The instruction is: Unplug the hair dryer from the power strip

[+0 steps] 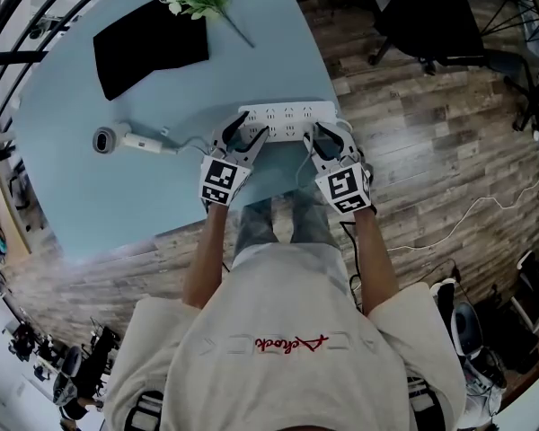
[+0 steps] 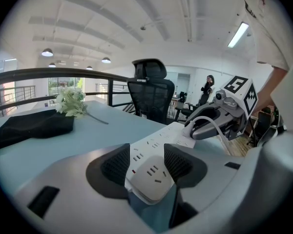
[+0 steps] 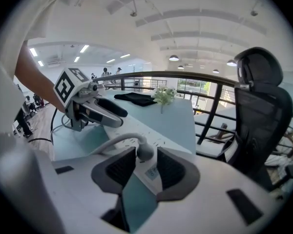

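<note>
Head view is showing the power strip lying near the edge of the tabletop, with the hair dryer resting well to its left. The left claw is clamping the strip's end. The right claw is straddling the plug, half-narrowed, its pads not quite pressing it.

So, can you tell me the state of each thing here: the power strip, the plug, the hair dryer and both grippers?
power strip: lying flat on the table, one end gripped.
plug: seated in the power strip.
hair dryer: lying on the table, apart from both grippers.
left gripper: shut on the power strip's end.
right gripper: open, jaws either side of the plug, not pressing it.
</note>
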